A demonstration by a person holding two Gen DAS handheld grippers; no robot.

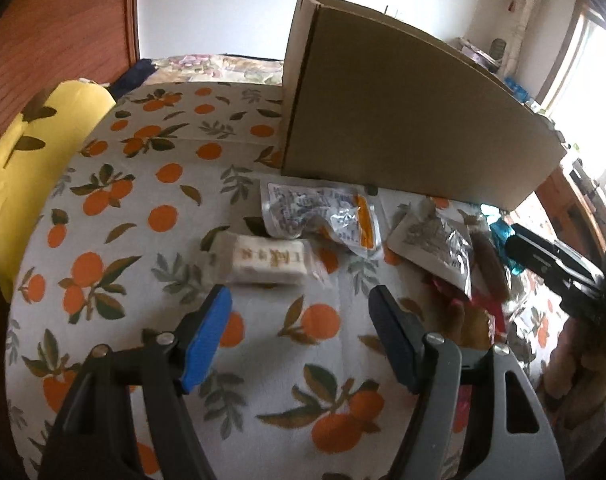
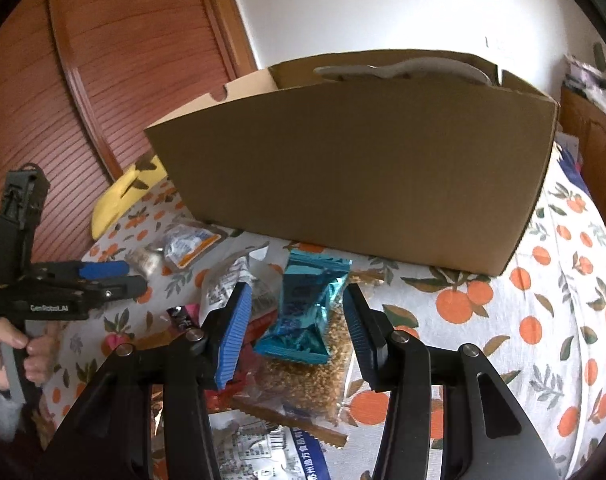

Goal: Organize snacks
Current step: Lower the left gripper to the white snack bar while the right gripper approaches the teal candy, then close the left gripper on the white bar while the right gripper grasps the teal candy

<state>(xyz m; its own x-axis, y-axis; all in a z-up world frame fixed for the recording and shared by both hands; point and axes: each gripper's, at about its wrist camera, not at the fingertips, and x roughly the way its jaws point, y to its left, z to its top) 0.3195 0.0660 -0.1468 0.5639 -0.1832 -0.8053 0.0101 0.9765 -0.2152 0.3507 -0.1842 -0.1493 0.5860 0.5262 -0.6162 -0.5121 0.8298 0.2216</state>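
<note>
**Both tongs spread over the snack pile in front of the box**

The left tongs (image 1: 299, 300) tilt down with jaws apart and nothing between them, just short of a white rectangular wrapped cake (image 1: 269, 261). The right tongs (image 2: 297, 312) also gape, straddling a shiny teal foil snack packet (image 2: 303, 316) without pressing it. The tall brown cardboard box (image 2: 355, 184) walls off the far side; open orange-print bedspread (image 1: 115, 208) lies to the left.
</note>
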